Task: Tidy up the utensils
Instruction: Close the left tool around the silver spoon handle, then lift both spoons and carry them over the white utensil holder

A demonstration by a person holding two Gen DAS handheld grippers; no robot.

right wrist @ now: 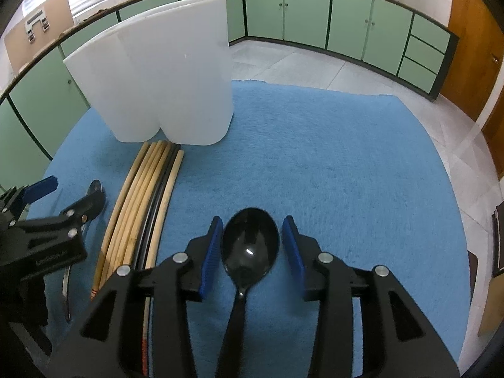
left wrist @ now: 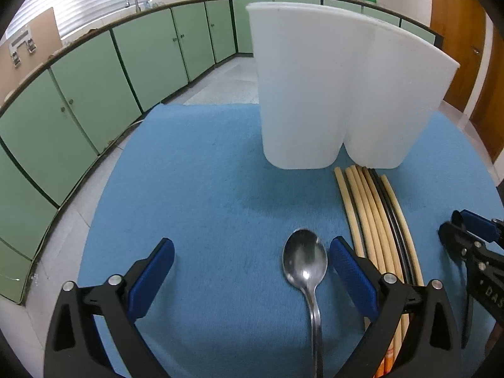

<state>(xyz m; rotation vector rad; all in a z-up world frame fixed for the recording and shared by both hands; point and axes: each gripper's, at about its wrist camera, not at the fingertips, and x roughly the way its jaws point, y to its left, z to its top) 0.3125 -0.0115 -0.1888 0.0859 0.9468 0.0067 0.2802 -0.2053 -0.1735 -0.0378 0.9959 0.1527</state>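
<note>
A white two-compartment utensil holder (left wrist: pixel 340 94) stands upright on the blue mat (left wrist: pixel 204 189); it also shows in the right wrist view (right wrist: pixel 160 72). A metal spoon (left wrist: pixel 305 261) lies on the mat between the fingers of my open left gripper (left wrist: pixel 252 261), nearer the right finger. A bundle of wooden and black chopsticks (left wrist: pixel 378 220) lies beside it, in front of the holder; it shows in the right wrist view too (right wrist: pixel 141 208). A black plastic spoon (right wrist: pixel 250 245) lies between the fingers of my open right gripper (right wrist: pixel 252 245), which are not touching it.
The blue mat (right wrist: pixel 330 173) covers a round table. Green cabinets (left wrist: pixel 94 88) and a counter with a sink run behind it. A wooden door (right wrist: pixel 472 47) is at the right. My right gripper shows at the left view's right edge (left wrist: pixel 472 239).
</note>
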